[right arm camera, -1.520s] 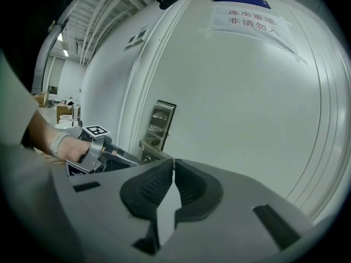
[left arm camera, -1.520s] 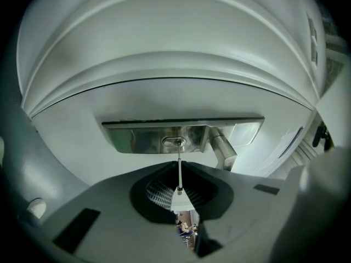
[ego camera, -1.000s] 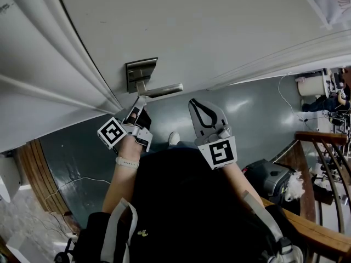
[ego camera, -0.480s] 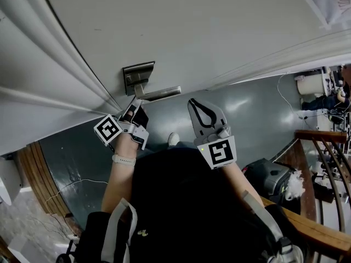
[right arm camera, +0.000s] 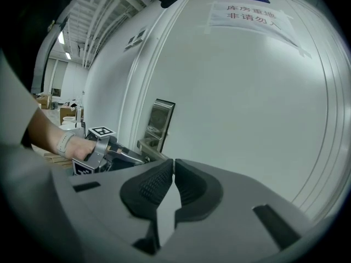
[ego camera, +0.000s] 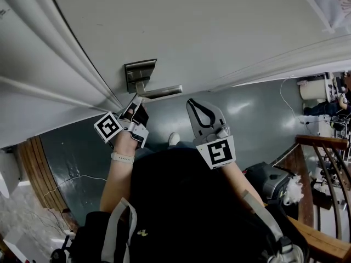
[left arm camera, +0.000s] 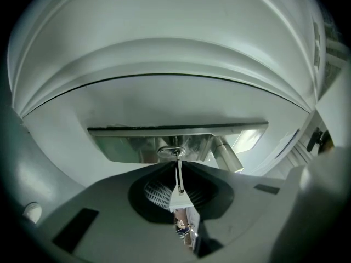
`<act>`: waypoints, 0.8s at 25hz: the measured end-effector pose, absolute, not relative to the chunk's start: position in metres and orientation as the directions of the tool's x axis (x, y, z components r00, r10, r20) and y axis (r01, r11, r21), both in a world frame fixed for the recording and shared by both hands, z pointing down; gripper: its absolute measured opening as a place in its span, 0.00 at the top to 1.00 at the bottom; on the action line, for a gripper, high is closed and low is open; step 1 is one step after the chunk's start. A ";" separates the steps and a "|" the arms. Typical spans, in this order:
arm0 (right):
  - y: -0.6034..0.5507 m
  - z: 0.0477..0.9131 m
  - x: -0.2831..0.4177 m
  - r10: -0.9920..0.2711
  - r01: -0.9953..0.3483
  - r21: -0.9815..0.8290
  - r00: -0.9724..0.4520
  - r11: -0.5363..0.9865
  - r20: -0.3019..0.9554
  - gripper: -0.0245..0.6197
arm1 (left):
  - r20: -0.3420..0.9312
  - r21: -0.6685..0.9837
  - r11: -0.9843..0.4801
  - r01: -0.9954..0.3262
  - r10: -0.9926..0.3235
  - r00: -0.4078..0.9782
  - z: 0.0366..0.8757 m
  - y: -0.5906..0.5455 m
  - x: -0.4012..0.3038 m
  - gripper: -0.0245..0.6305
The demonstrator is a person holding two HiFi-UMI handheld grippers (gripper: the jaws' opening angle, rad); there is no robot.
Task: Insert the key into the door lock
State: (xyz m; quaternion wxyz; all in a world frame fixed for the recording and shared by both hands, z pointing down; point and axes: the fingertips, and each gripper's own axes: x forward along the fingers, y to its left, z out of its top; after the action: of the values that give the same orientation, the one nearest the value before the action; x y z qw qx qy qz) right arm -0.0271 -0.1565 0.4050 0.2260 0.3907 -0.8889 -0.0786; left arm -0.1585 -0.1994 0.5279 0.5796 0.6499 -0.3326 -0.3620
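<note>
Silver lock plate (ego camera: 140, 73) on white door (ego camera: 219, 32). Head view: key hidden behind left gripper (ego camera: 136, 102), which is raised just under the plate, beside the handle (ego camera: 164, 91). Right gripper (ego camera: 192, 106) is held apart to its right, pointing up.

Left gripper view: jaws clamped on the head of a thin silver key (left arm camera: 179, 177). Blade tip meets the round keyhole (left arm camera: 174, 151); depth of entry unclear.

Right gripper view: jaws pressed together, nothing between them.

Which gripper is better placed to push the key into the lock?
Left. The left gripper is shut on the key, whose tip is at the lock cylinder. The right gripper is shut, empty, off the door.
</note>
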 end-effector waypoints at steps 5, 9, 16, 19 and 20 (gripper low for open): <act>-0.156 0.408 -0.029 -0.709 -0.642 0.302 -0.615 0.704 0.346 0.93 | -0.077 0.993 -0.111 -0.034 -0.852 0.517 0.528 -0.192 -0.161 0.88; -0.156 0.407 -0.034 -0.685 -0.619 0.294 -0.645 0.728 0.339 0.93 | -0.052 0.996 -0.084 -0.041 -0.862 0.505 0.531 -0.181 -0.164 0.86; -0.154 0.406 -0.047 -0.628 -0.570 0.263 -0.707 0.778 0.324 0.93 | 0.009 0.991 -0.050 -0.121 -0.894 0.447 0.532 -0.155 -0.184 0.86; -0.153 0.405 -0.053 -0.598 -0.542 0.251 -0.735 0.802 0.320 0.93 | 0.033 0.983 -0.047 -0.178 -0.908 0.419 0.527 -0.142 -0.194 0.86; -0.152 0.405 -0.055 -0.588 -0.534 0.246 -0.744 0.809 0.317 0.93 | 0.042 0.977 -0.048 -0.208 -0.912 0.408 0.525 -0.137 -0.198 0.88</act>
State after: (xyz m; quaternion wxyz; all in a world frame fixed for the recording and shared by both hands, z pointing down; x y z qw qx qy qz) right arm -0.0552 -0.1524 0.4049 0.1929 0.3012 -0.9312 -0.0696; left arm -0.1980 -0.1375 0.5246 0.5365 0.6452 -0.4339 -0.3279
